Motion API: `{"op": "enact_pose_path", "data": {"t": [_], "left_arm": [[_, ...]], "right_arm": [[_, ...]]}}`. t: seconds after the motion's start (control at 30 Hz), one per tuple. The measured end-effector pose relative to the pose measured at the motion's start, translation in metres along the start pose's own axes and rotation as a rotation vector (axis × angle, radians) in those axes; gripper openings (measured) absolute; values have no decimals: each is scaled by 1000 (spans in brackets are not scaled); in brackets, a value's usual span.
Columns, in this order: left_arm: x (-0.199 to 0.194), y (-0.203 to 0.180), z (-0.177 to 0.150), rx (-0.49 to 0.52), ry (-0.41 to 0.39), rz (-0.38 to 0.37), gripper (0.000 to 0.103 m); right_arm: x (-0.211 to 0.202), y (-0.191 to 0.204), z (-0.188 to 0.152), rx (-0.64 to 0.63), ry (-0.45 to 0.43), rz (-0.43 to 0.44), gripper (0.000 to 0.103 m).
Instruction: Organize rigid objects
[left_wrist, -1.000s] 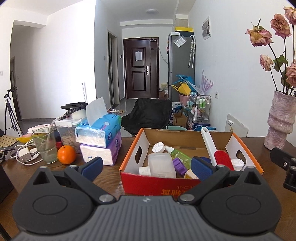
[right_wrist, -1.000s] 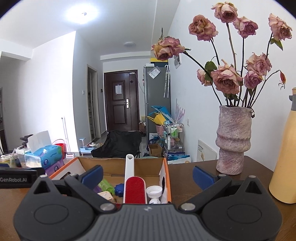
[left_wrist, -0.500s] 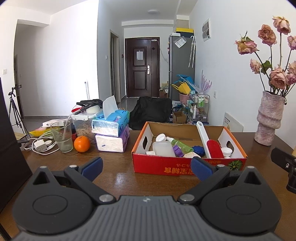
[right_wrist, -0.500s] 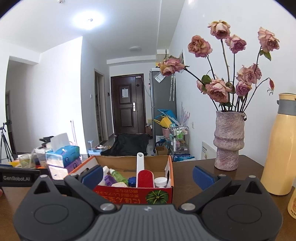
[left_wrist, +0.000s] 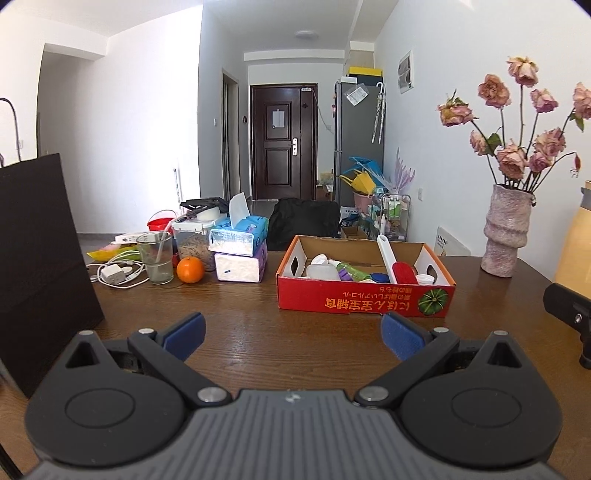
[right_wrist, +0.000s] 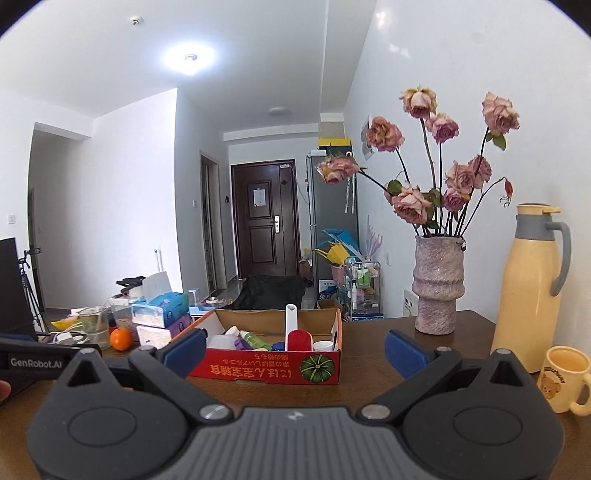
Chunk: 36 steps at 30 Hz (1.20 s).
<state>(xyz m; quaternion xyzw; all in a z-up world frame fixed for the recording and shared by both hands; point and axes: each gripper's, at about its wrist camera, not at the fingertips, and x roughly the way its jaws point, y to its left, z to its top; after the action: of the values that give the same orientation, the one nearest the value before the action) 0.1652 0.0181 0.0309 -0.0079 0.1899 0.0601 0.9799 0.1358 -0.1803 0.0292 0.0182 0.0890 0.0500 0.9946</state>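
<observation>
Currently: left gripper (left_wrist: 291, 332) and right gripper (right_wrist: 293, 349) spread wide, empty; box (left_wrist: 364, 299) crowded, tall brush (left_wrist: 393, 258) may topple.

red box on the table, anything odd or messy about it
The red box sits with its print upside down toward the grippers. Inside, the white-handled brush leans tilted, its handle poking above the rim over a loose jumble of bottles. Nothing looks spilled or damaged.

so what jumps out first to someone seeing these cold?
The red cardboard box mid-table, crammed with bottles and a white-handled red brush. Then the pink vase of dried roses on the right beside a tall yellow thermos, and the clutter at left: stacked tissue packs and an orange.
</observation>
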Motion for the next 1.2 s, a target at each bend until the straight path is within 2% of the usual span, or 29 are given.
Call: {"op": "enact_pose_path", "data": {"t": [0.27,0.57,0.83,1.2], "left_arm": [[-64,6,-22,10,-13,-27,103],[-113,13,-47,10,-9,-30,103],[-133,17,-60,4,0,-21,103],[-143,17,-64,2,-3,-23,103]], "right_arm": [[-68,10,-6,-28,0,-4,103],[-124,16,-17,-39,-3,-6,103],[-151,21,-25,-52,-2,-6,103],[-158,20,-27,-56,4,-11,103]]}}
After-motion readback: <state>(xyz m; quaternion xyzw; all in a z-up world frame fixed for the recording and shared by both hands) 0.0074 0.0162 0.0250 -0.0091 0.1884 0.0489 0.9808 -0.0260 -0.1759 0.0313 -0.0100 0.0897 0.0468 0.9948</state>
